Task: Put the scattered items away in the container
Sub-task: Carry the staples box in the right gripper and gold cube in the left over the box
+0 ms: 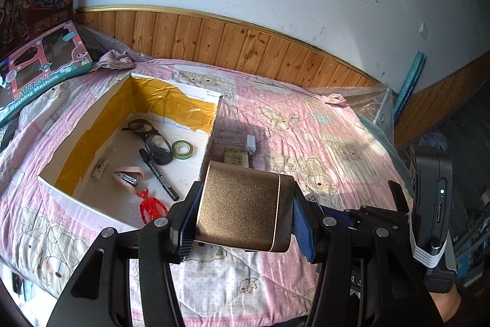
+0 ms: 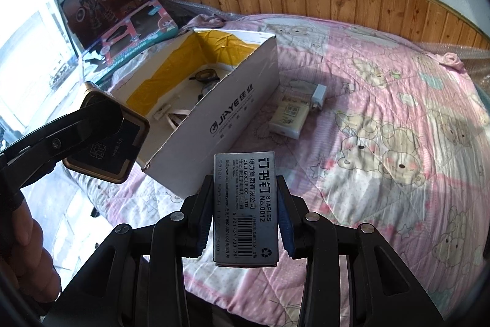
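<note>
My left gripper (image 1: 242, 216) is shut on a gold glittery box (image 1: 245, 207), held above the quilt just right of the white cardboard container's (image 1: 211, 140) near corner. The same gold box (image 2: 107, 140) and left gripper (image 2: 101, 127) show at the left of the right wrist view. My right gripper (image 2: 245, 210) is shut on a grey staples box (image 2: 245, 207), in front of the container (image 2: 232, 100). Inside the container lie goggles (image 1: 150, 140), a green tape roll (image 1: 182, 148), a black marker (image 1: 159, 173), a stapler (image 1: 128, 178) and a red toy figure (image 1: 150, 206). A white charger (image 2: 318, 95) and a cream packet (image 2: 289, 118) lie on the quilt.
The pink bear-print quilt (image 2: 382, 112) covers the bed. Two toy boxes (image 1: 39, 63) stand at the far left against the wall. Wooden panelling (image 1: 245, 48) runs along the back. Bubble wrap (image 1: 367, 106) lies at the far right corner. A hand (image 2: 27, 247) holds the left gripper.
</note>
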The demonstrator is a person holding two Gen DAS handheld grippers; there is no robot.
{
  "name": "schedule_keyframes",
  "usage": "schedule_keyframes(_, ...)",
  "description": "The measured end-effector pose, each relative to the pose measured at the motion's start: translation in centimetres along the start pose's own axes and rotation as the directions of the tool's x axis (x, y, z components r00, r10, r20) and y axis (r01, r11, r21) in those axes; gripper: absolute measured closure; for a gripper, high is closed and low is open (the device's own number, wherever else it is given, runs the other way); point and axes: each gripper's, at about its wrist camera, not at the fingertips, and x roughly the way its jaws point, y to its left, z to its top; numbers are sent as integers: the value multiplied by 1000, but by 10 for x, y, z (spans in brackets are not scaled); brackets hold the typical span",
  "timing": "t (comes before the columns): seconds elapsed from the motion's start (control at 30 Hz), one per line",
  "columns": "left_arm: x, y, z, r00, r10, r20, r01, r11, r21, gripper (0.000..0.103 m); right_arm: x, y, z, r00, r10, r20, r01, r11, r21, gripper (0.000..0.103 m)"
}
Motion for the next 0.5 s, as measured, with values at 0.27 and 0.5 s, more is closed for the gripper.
schedule_keyframes(0.27,-12,36,2,1000,28,10,-27,997,-71,48,-3,9,18,1000,16,16,-16,1000,-17,64)
schedule_keyframes(0.5,-19,62,16,997,68,35,-64,993,-96,48,-7,15,36,999,30,34,-30,999,-22,64)
